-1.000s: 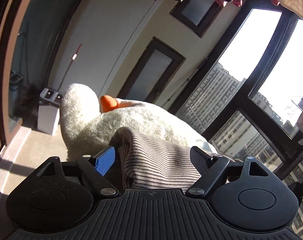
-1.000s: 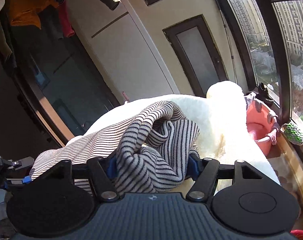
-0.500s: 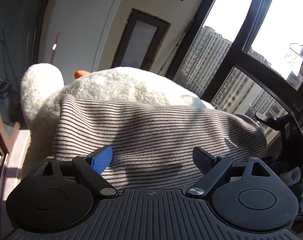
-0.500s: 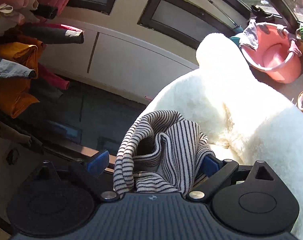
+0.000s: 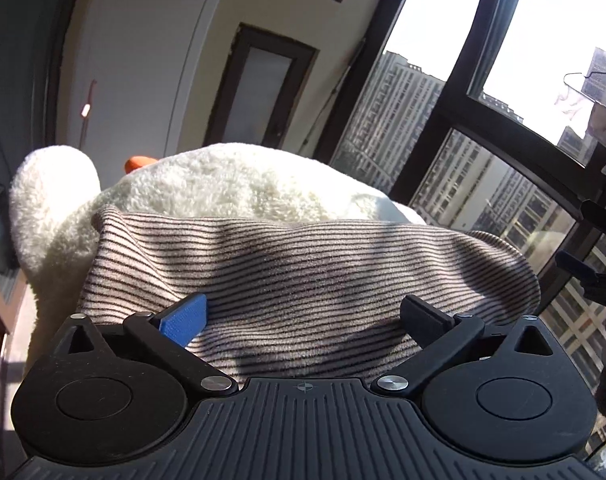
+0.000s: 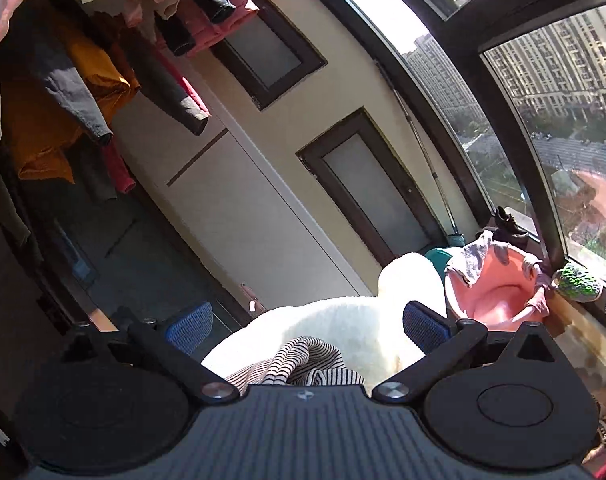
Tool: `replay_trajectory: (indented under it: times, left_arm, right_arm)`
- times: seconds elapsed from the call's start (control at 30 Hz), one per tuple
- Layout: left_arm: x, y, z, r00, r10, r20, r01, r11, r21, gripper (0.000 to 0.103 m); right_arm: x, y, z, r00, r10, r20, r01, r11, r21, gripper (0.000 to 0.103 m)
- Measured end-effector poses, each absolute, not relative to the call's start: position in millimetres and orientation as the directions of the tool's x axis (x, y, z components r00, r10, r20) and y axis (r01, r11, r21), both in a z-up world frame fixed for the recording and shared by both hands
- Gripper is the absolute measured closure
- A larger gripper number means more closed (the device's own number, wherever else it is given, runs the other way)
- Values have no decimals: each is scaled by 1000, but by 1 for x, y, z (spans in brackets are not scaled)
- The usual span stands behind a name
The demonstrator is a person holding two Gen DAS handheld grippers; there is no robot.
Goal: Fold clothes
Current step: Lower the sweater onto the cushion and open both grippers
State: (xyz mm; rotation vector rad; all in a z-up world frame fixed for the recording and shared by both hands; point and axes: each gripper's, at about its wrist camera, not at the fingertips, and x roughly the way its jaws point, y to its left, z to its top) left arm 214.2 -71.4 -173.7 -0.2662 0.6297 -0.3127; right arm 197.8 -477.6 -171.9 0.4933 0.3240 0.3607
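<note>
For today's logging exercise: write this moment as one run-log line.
left gripper: open | right gripper: open | striped top: released, draped on plush duck

Beige, dark-striped garment (image 5: 303, 272) on white fleecy plush (image 5: 223, 176), its beak apparently orange (image 5: 139, 162).

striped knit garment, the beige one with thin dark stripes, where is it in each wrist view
Left wrist view: the striped knit garment fills the lower middle, spread flat across the white plush duck toy, just beyond the wide-open fingers.
Right wrist view: only a bunched bit of the garment shows at bottom centre, just above the gripper body.
Shared landmark: the plush toy under the garment; also the dark-framed frosted door.
</note>
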Motion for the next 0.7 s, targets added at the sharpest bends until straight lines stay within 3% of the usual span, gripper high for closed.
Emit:
replay_trajectory:
  times: [0.03,0.07,0.17,0.2,0.33,0.43,0.7]
  left_arm:
    - [214,-71,-173,763,-364,-533,204,920,-335,0]
    - [213,-70,-172,762,-365,-535,204,919,-336,0]
    - [214,-70,-170,756,-362,-545,196,920,-339,0]
    - [214,-70,-169,754,-358,-550,190,921,-339,0]
    - [211,-74,-161,753,-340,-563,181,930,-320,0]
    - [208,-77,-157,757,-319,-570,168,938,-303,0]
    - [196,-85,-152,769,-263,-583,150,960,-235,0]
  right_arm:
    - [193,-461,-166,891,404,-206,-287,854,433,28]
    - [191,-441,-159,890,407,-205,-321,879,351,34]
    - [201,-398,-163,845,468,-259,-408,877,253,37]
    - [208,-381,-169,822,479,-307,-419,875,242,36]
    - [247,-358,-219,786,396,-475,-312,917,249,18]
    - [253,-367,-222,777,431,-459,-314,897,312,13]
    - [250,-360,-225,771,454,-447,-358,889,285,0]
